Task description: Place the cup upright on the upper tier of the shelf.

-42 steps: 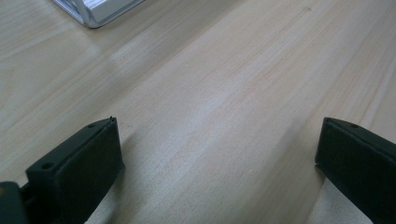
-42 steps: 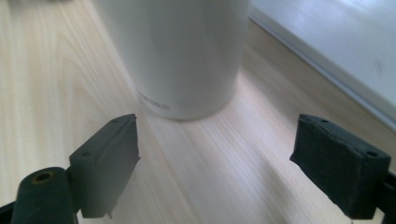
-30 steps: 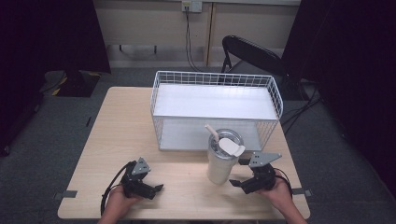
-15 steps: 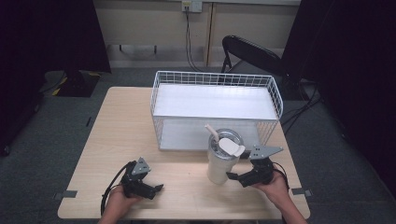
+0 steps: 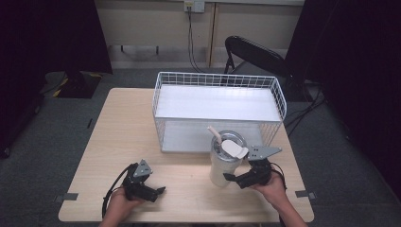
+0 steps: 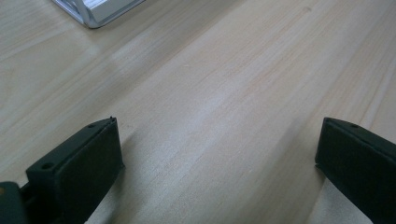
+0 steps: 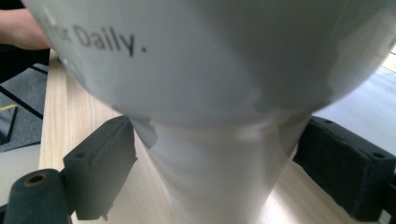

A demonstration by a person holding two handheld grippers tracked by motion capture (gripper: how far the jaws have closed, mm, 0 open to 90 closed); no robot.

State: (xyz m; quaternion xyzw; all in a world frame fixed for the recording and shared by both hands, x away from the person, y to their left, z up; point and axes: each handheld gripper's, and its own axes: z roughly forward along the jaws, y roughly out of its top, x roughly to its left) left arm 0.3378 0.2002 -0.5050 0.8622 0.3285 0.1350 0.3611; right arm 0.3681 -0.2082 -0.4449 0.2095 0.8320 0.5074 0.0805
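A white tumbler (image 5: pixel 224 164) with a clear lid and a straw stands on the wooden table (image 5: pixel 118 137), just in front of the wire basket (image 5: pixel 218 81). My right gripper (image 5: pixel 235 179) is at its right side, low near the base. In the right gripper view the tumbler (image 7: pixel 210 70) reads "Daily." and its narrow lower part sits between the two jaws, which stand open close on either side. My left gripper (image 5: pixel 159 191) rests near the table's front left, open. In the left gripper view its jaws (image 6: pixel 217 130) have bare wood between them.
The white wire basket holds a flat white shelf and takes up the far middle of the table. One corner of the basket (image 6: pixel 100 11) shows in the left gripper view. A black folding chair (image 5: pixel 255 54) stands behind the table.
My right gripper has moved left toward the tumbler, and its jaws now straddle the tumbler's lower part. The left gripper has stayed still.
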